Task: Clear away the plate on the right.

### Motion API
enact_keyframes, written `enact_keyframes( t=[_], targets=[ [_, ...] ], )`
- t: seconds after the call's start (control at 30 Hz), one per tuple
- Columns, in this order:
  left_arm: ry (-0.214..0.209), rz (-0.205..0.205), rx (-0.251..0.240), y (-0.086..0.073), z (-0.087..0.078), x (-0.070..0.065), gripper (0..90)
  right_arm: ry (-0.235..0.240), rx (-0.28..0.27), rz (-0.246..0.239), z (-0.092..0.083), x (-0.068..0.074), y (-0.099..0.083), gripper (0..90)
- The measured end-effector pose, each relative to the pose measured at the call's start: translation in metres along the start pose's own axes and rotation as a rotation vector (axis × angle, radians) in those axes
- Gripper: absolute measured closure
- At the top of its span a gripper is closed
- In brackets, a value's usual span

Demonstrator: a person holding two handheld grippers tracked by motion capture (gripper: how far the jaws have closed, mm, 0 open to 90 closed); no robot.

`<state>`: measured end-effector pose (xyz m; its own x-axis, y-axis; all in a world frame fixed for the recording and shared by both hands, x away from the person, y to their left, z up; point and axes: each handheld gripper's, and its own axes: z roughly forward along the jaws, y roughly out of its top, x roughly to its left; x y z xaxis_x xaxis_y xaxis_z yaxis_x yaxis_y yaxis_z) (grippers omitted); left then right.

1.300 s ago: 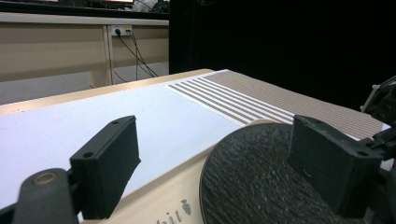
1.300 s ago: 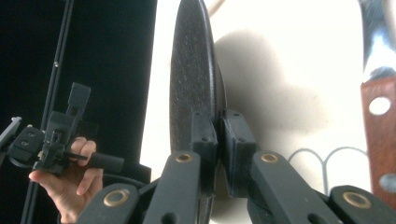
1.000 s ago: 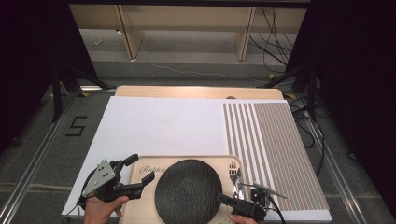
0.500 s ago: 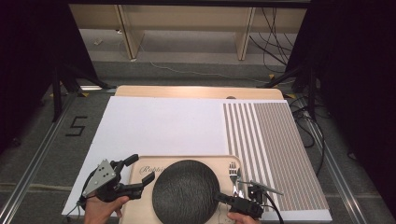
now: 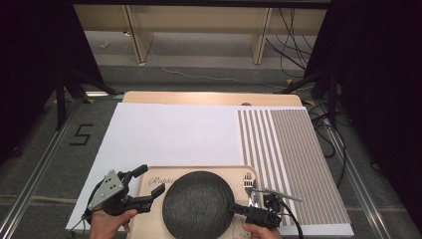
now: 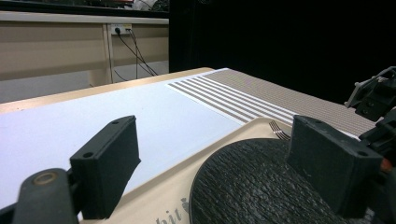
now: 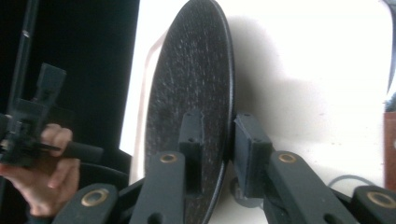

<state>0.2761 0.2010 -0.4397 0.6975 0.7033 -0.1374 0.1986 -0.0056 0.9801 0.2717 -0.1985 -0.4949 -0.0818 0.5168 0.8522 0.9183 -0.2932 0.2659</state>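
Note:
A dark round textured plate (image 5: 198, 204) lies on a pale wooden tray (image 5: 199, 169) at the table's near edge. My right gripper (image 5: 233, 205) is at the plate's right rim. In the right gripper view its jaws (image 7: 217, 126) straddle that rim (image 7: 191, 70); they have just been opening and look eased off it. My left gripper (image 5: 151, 180) stands open at the tray's left end, holding nothing. In the left gripper view its wide jaws (image 6: 215, 135) frame the plate (image 6: 247, 182).
A fork (image 5: 250, 186) lies on the tray just right of the plate. A white sheet (image 5: 174, 134) covers the table's middle, with a striped mat (image 5: 288, 159) to its right. Cables and bench legs stand beyond the far edge.
The plate sits slightly farther left than a second ago, with the right gripper still at its rim. The left gripper has kept still.

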Motion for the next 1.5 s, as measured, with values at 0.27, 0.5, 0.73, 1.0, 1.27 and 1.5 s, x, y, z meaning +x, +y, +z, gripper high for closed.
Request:
enact_keyframes(
  t=[0.27,0.5,0.73,1.0,1.27,1.5],
  targets=[
    [0.005,0.003,0.005,0.0,-0.001,0.0,15.8,-0.076,0.067,-0.061,0.003,0.01,0.001,48.8],
    [0.0,0.0,0.0,0.0,0.0,0.0,15.8,-0.104,0.02,-0.175,-0.006,0.023,0.008,35.7],
    [0.005,0.002,0.012,0.0,0.0,-0.001,15.8,-0.129,-0.025,-0.333,-0.009,0.03,0.01,17.3],
    [0.003,0.001,0.016,0.0,0.0,-0.001,15.8,-0.178,-0.137,-0.572,-0.015,0.047,0.009,17.3],
    [-0.006,-0.023,0.015,-0.001,0.0,0.0,15.8,-0.212,-0.246,-0.764,-0.024,0.06,0.008,16.7],
    [-0.009,-0.017,0.021,-0.001,0.0,-0.002,15.8,-0.222,-0.294,-0.841,-0.029,0.061,0.01,16.2]
  ],
)
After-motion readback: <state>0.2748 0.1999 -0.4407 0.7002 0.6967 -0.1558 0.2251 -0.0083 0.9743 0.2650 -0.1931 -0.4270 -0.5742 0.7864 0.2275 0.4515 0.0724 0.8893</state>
